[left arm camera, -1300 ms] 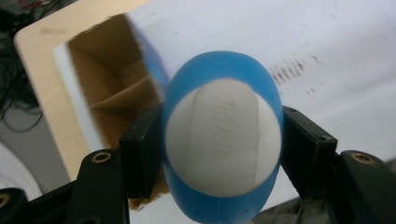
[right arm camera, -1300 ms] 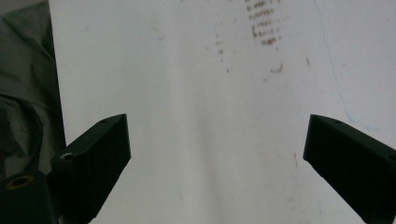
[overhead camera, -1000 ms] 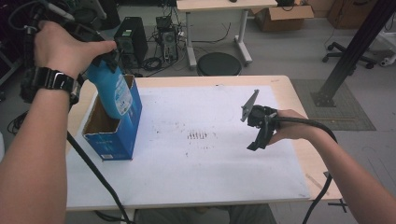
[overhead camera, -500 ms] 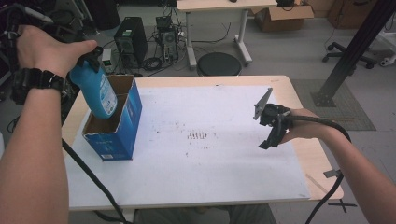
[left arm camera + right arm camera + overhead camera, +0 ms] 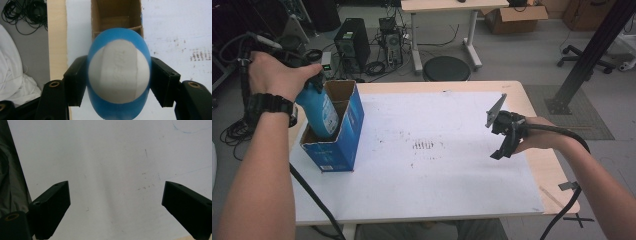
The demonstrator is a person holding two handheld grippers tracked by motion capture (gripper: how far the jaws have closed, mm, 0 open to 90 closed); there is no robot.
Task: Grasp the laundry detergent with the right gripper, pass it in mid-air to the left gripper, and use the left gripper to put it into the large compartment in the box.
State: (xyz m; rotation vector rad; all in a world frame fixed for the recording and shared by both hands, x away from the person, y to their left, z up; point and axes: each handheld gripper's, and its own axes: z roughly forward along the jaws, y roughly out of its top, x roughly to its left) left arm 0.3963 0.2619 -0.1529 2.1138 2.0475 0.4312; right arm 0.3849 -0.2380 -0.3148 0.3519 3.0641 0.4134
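A blue bottle [image 5: 321, 114] with a white label hangs tilted, its lower end inside the near compartment of an open blue cardboard box [image 5: 343, 142] at the table's left. My left gripper [image 5: 314, 86] is shut on the bottle's top. In the left gripper view both black pads press the sides of the bottle [image 5: 119, 75], with the brown inside of the box [image 5: 115, 15] beyond it. My right gripper [image 5: 503, 148] hovers over the right side of the white sheet [image 5: 437, 165]. In the right gripper view its jaws [image 5: 115, 207] stand wide open with nothing between them.
A cardboard divider splits the box into two compartments. The white sheet carries faint dark marks [image 5: 424, 145] at its middle. The wooden table edge [image 5: 557, 185] shows at the right. Cables trail from both grippers. A black stool [image 5: 446, 68] and computer gear stand behind the table.
My left hand has come down and carried the bottle from above the box into its near compartment. My right hand has shifted a little to the right, jaws still wide.
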